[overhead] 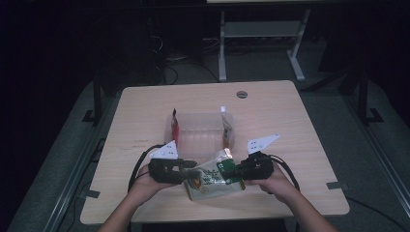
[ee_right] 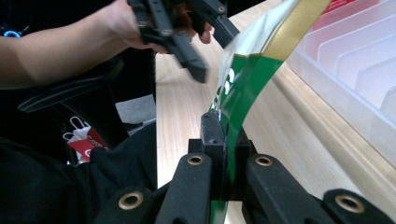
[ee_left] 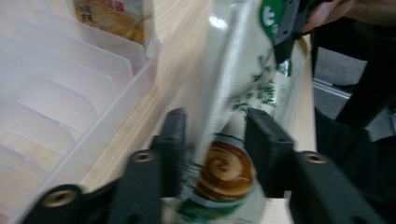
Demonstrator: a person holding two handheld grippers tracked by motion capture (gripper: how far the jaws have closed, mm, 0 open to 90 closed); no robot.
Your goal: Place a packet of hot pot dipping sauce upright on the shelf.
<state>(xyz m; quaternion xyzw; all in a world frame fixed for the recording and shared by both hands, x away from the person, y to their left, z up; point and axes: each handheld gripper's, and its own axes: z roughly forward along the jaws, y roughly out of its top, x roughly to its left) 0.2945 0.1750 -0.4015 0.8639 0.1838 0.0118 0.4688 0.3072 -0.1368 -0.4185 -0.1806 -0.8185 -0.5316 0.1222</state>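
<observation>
Your right gripper (ee_right: 223,140) pinches the snack packet's (overhead: 212,180) green edge; your left gripper (ee_left: 215,140) straddles it, jaws apart. Light, floppy, slippery film: grip the sealed edges.

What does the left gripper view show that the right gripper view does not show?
Left gripper view alone: the pouch's printed front with a brown swirl, standing between the left tongs' spread jaws, and a yellow packet standing in the clear divided tray.

Right gripper view alone: the right tongs pinched on the pouch's green edge, and a red packet in the tray.

Both: the pouch, the tray, the wooden table.
</observation>
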